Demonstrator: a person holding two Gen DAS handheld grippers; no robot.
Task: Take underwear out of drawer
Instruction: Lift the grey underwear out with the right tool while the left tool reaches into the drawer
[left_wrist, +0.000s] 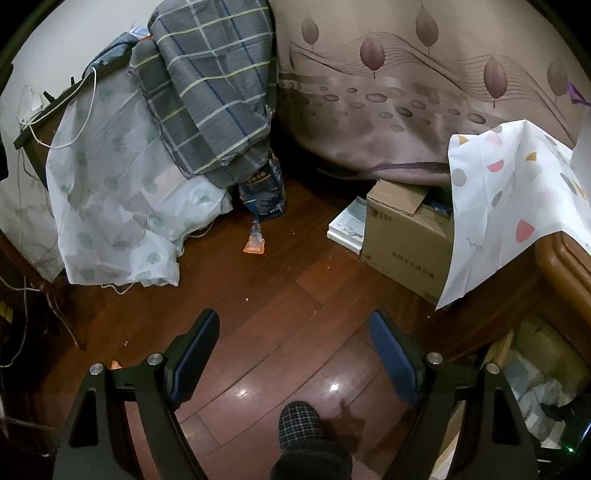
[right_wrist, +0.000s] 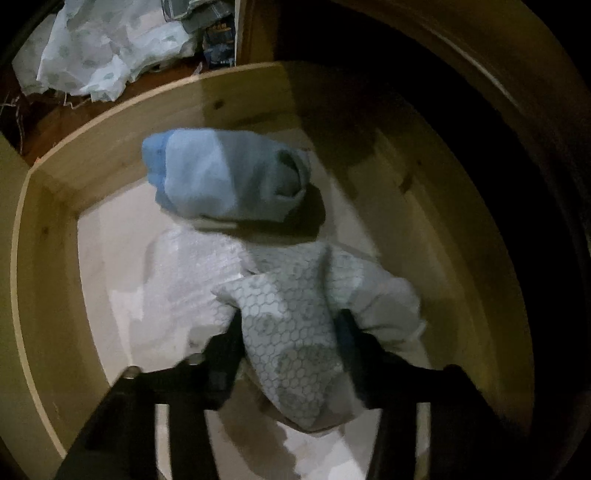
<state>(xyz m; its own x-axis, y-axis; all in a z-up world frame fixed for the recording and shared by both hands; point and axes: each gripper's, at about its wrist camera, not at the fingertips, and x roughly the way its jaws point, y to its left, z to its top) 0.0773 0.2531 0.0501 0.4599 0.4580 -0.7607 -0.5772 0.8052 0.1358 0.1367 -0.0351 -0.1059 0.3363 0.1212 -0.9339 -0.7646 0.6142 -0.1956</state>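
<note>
In the right wrist view an open pale wooden drawer (right_wrist: 48, 266) holds folded clothes. My right gripper (right_wrist: 290, 325) is shut on a pale underwear with a grey honeycomb print (right_wrist: 291, 332), pinched between both fingers inside the drawer. A rolled light blue garment (right_wrist: 221, 173) lies beyond it against the far wall. White fabric (right_wrist: 184, 280) lies underneath. My left gripper (left_wrist: 295, 350) is open and empty, held above the dark wooden floor (left_wrist: 258, 302). The drawer's corner shows at the lower right of the left wrist view (left_wrist: 535, 369).
A cardboard box (left_wrist: 406, 236) stands by the bed (left_wrist: 406, 110). A patterned white cloth (left_wrist: 509, 206) drapes a wooden cabinet. A pile of bedding (left_wrist: 147, 147) sits on the left. An orange wrapper (left_wrist: 255, 243) lies on the floor. A slippered foot (left_wrist: 299, 421) is below the gripper.
</note>
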